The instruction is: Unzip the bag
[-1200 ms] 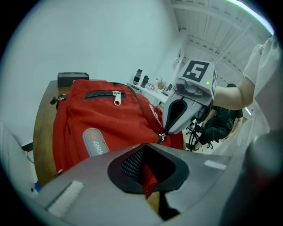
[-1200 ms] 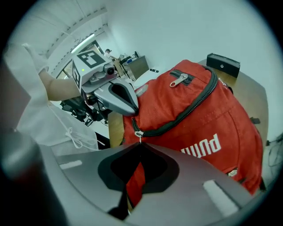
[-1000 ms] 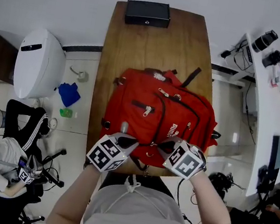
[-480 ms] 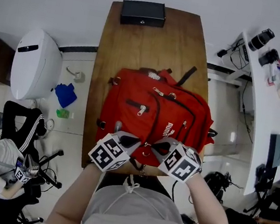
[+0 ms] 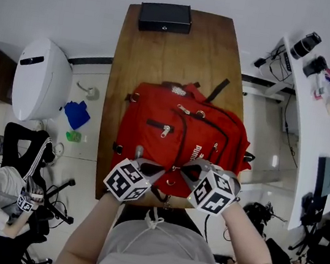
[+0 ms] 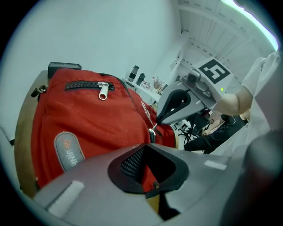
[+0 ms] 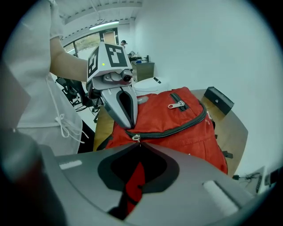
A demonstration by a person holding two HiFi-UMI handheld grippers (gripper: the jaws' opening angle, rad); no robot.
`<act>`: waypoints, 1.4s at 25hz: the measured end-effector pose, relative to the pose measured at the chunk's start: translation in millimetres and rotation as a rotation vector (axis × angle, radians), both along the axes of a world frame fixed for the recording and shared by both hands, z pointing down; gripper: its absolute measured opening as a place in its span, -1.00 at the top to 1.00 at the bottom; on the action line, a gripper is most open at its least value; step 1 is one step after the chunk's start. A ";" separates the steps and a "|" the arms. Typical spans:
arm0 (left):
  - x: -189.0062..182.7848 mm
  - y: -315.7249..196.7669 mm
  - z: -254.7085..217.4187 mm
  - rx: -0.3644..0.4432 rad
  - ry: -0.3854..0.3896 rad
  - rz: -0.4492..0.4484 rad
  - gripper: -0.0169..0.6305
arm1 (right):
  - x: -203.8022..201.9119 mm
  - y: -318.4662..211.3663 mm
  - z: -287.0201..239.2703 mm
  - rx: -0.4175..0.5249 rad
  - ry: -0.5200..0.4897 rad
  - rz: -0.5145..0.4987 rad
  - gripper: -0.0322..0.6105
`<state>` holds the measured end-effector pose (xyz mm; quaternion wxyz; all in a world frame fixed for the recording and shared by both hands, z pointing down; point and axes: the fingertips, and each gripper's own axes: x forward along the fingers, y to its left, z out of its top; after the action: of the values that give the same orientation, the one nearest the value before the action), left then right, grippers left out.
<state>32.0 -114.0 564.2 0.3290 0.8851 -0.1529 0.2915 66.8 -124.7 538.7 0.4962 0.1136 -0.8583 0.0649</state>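
From the head view, the red bag (image 5: 169, 141) lies flat at the table's (image 5: 165, 54) near edge with a black box (image 5: 165, 17) at the far edge, and the left gripper (image 5: 150, 169) and right gripper (image 5: 191, 170) both reach onto the bag's near side, close together. In the left gripper view its jaws are drawn together with red bag cloth pinched between them, while the other gripper's tip sits right on the metal zip pull (image 6: 152, 131). In the right gripper view its jaws are closed, tips meeting on that pull at the near end of the zipped-up black zip, red cloth showing behind them.
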 end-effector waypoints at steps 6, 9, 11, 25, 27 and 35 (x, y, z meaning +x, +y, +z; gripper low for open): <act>-0.8 -0.6 -3.0 0.043 0.002 -0.012 0.93 | 2.3 -6.0 -3.4 -0.033 -0.009 -0.003 0.86; 0.8 -0.3 -4.3 0.050 0.014 -0.013 0.93 | 5.5 -5.8 -3.6 -0.040 -0.002 -0.024 0.87; 1.6 -0.4 -5.9 0.051 0.031 -0.017 0.93 | 7.3 -9.4 -5.1 -0.041 0.004 -0.049 0.86; 1.6 0.8 -4.7 0.083 0.011 -0.005 0.93 | 26.6 -81.0 -25.8 0.056 0.060 -0.193 0.86; 0.9 0.3 -3.6 0.086 0.002 -0.009 0.93 | 27.8 -95.2 -30.3 0.074 0.069 -0.204 0.86; 1.5 -0.4 -1.9 0.069 -0.014 -0.017 0.93 | 26.2 -156.4 -47.6 0.168 0.058 -0.174 0.84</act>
<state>33.5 -114.4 562.3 0.2997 0.8926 -0.1728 0.2892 93.0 -281.1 491.1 0.5133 0.0815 -0.8526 -0.0537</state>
